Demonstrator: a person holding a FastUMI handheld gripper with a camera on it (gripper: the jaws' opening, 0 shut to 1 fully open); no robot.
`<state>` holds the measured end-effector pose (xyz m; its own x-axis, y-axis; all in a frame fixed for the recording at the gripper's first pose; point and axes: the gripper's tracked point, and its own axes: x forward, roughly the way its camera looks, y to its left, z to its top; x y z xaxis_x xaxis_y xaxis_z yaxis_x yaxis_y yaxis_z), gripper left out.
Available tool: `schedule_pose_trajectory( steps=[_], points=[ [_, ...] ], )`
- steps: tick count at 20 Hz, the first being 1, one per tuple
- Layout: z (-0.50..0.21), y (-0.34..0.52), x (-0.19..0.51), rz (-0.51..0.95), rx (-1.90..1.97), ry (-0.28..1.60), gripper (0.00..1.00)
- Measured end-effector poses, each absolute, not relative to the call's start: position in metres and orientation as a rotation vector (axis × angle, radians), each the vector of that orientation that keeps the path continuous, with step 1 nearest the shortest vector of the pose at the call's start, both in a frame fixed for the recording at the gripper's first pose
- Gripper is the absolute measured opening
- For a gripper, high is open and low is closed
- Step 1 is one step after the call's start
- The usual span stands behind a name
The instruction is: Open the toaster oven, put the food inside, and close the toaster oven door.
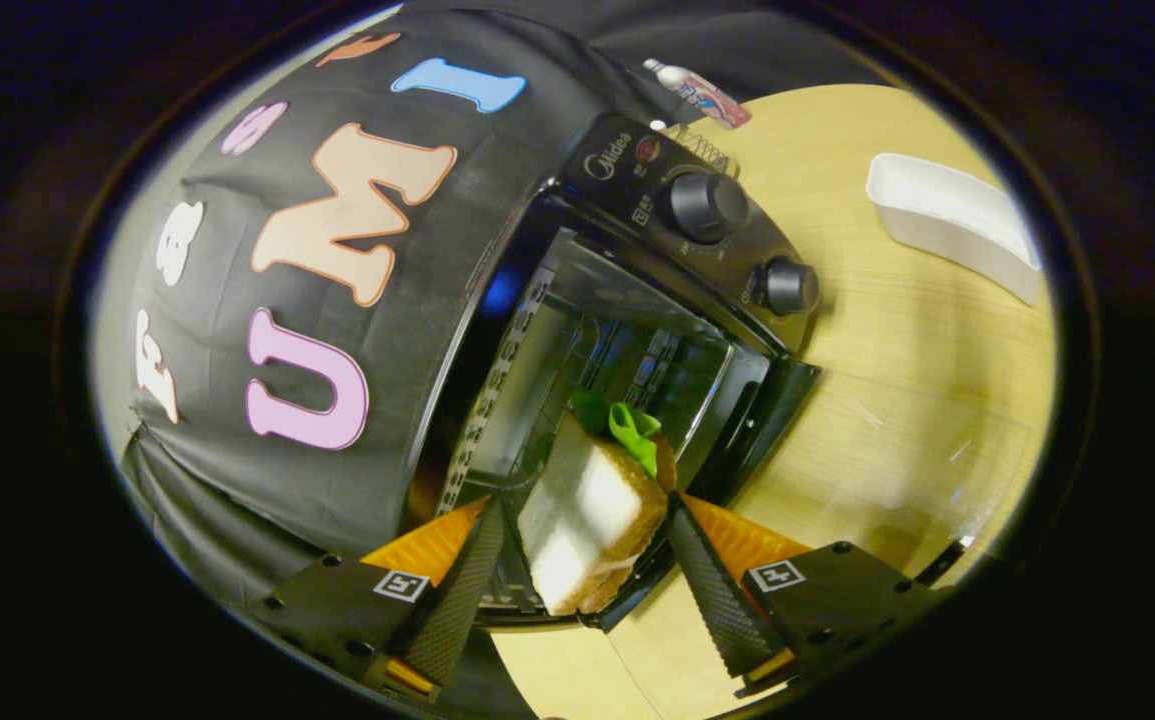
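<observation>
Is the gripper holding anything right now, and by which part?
Yes: the gripper holds the sandwich, a finger on each of its bread faces, just before the open oven.

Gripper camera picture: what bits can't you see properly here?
- Sandwich, gripper view: its filling is hidden by the bread; whether both fingers of the gripper press on it is unclear.
- Toaster oven: the back of its inside is dark and full of reflections; the sandwich covers part of the open door.
- Knobs: their markings are too small to make out.
- White tray: its inside faces away.
</observation>
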<state>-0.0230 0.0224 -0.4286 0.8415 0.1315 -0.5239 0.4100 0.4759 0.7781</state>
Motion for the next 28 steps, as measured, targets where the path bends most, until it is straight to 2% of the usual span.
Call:
schedule_pose_trajectory(
  steps=[7, 14, 23, 28],
  points=[
    [-0.416, 0.016, -0.068, -0.164, 0.961, 0.587, 1.0],
    [-0.422, 0.014, -0.132, -0.111, 0.66, 0.675, 1.0],
    [-0.47, 0.007, -0.218, -0.073, 0.308, 0.871, 1.0],
    [-0.501, 0.007, -0.232, -0.04, 0.119, 0.952, 1.0]
  ],
)
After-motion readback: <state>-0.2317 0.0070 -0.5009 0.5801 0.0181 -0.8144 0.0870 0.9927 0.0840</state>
